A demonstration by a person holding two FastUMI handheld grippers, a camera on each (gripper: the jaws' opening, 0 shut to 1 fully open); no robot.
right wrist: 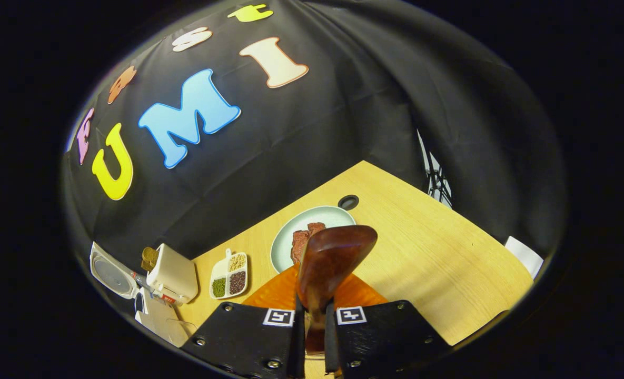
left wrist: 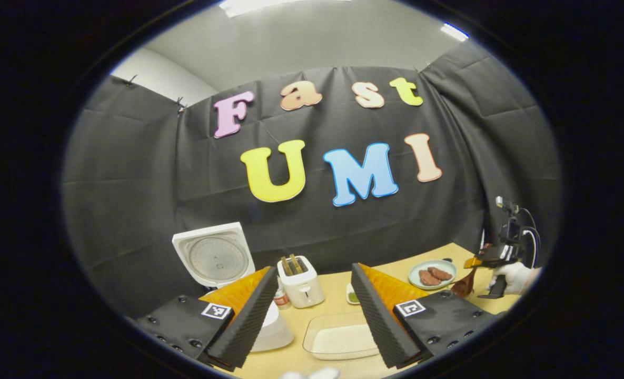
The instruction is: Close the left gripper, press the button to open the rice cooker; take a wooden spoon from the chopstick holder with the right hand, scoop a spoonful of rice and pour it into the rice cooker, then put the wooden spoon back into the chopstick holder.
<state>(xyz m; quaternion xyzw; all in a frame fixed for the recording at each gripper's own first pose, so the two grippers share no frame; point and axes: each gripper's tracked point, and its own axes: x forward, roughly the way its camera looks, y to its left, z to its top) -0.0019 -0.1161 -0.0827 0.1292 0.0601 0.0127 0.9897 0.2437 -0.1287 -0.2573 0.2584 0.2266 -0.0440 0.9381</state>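
Rice cooker (left wrist: 214,258): at 8 o'clock in the left gripper view, lid standing up and open, so the button press looks done; its white body sits just behind the left finger.
Left gripper (left wrist: 312,321): fingers spread wide apart, holding nothing, low over the table (left wrist: 338,295).
Toaster (left wrist: 301,281): just right of the cooker, near 6 o'clock, between the two fingers.
Clear dish (left wrist: 340,339): at 6 o'clock, shallow, with a pale layer inside that I take to be the rice.
Plate (left wrist: 432,273): at 4 o'clock, with reddish-brown pieces on it.
Right gripper (right wrist: 314,331): pinching the wooden spoon (right wrist: 333,258) by its handle, bowl pointing forward over the plate; in the left gripper view it hangs at 3 o'clock in a gloved hand (left wrist: 514,276).
Chopstick holder: I cannot tell where it stands.
Step in hand: spoon taken and raised; scooping not yet begun, and the bowl looks empty.
Next move: carry the spoon toward the clear dish at 8 o'clock of the right gripper view, dip the bowl, and keep it level.
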